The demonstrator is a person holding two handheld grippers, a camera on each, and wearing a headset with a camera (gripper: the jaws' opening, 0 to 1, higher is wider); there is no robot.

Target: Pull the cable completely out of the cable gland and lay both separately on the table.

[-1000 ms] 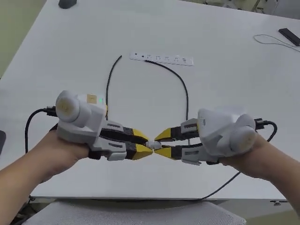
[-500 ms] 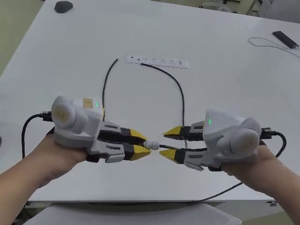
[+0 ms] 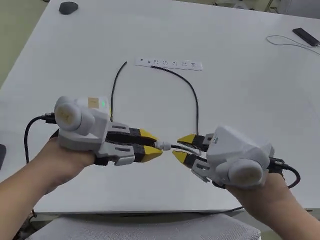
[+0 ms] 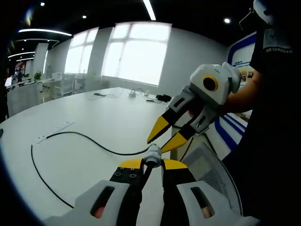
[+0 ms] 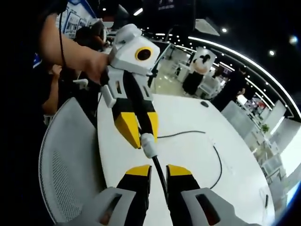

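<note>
Cable gland, a small white plastic fitting, sits above the near edge of the bench, clamped between the jaws of the left gripper. The thin black cable leaves it to the right and runs between the jaws of the right gripper, which stand apart around it without pinching. From there it loops away over the bench toward the far power strip.

The gland looks light, rigid and smooth, so it could twist or slip if gripped only at its tip. The cable seems limp and slick, and likely to slide through a loose hold. The best place to take it is probably just beside the gland, pulling straight along its axis.

The bench is white, flat and mostly bare, with a dark mouse at the far left. A mesh chair sits at the near edge. Around it is an open office with large bright windows.
</note>
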